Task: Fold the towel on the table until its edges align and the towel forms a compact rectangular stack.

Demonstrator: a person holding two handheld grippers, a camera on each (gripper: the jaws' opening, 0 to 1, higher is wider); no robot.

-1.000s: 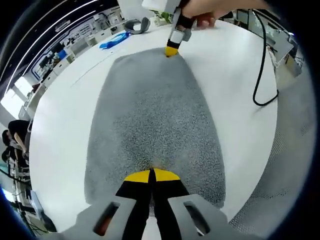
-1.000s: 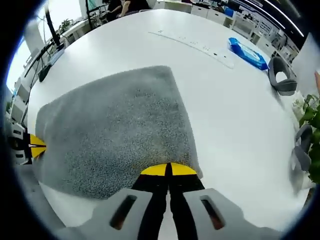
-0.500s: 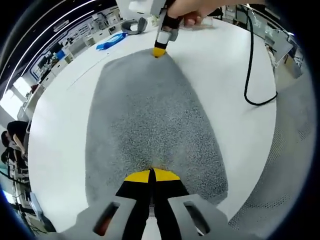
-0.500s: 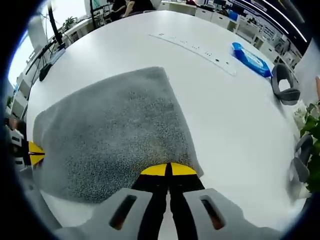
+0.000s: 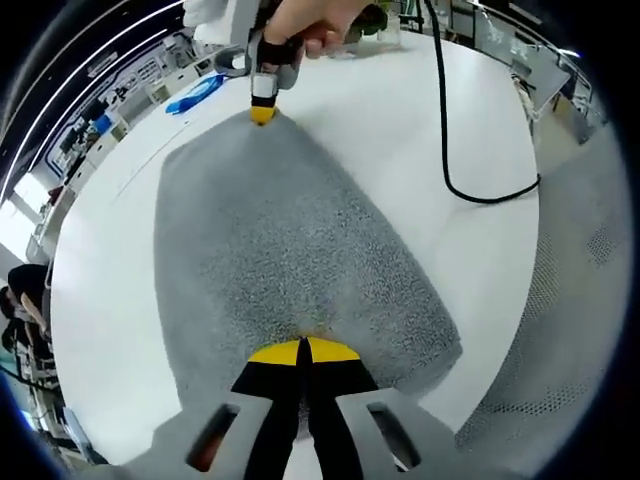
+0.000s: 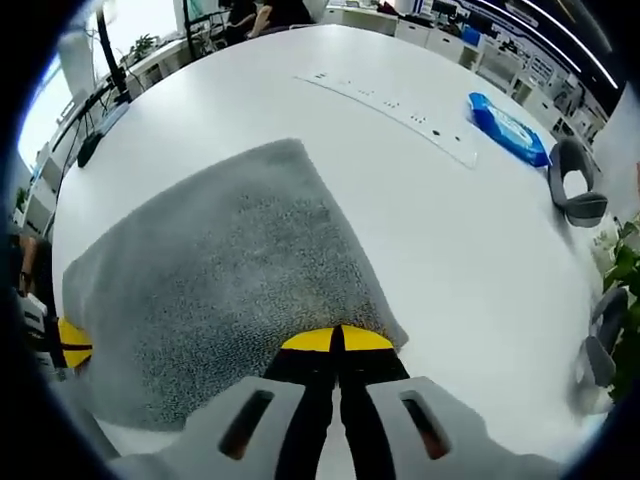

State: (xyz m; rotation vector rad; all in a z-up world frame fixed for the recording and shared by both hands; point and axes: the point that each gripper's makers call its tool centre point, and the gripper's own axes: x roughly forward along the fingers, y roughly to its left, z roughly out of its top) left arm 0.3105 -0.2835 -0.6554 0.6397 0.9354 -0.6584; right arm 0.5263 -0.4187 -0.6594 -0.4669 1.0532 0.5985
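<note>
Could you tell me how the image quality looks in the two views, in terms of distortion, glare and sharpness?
Left gripper view: strong fisheye bend, so the grey towel bulges and the table edge curves; the towel's nap is sharp, the hand at the top is slightly smeared. Right gripper view: same bending; even, soft light with no hard shadows, mild glare at the window upper left, blue packet reasonably crisp.

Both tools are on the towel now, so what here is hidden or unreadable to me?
- Left gripper view: the grey terry towel's near edge, hidden under the left tool.
- Right gripper view: the towel corner under the right tool; whether layers lie beneath.
- Right gripper view: print on the blue packet, too small.
- Left gripper view: the black cable's ends, cut off.
</note>
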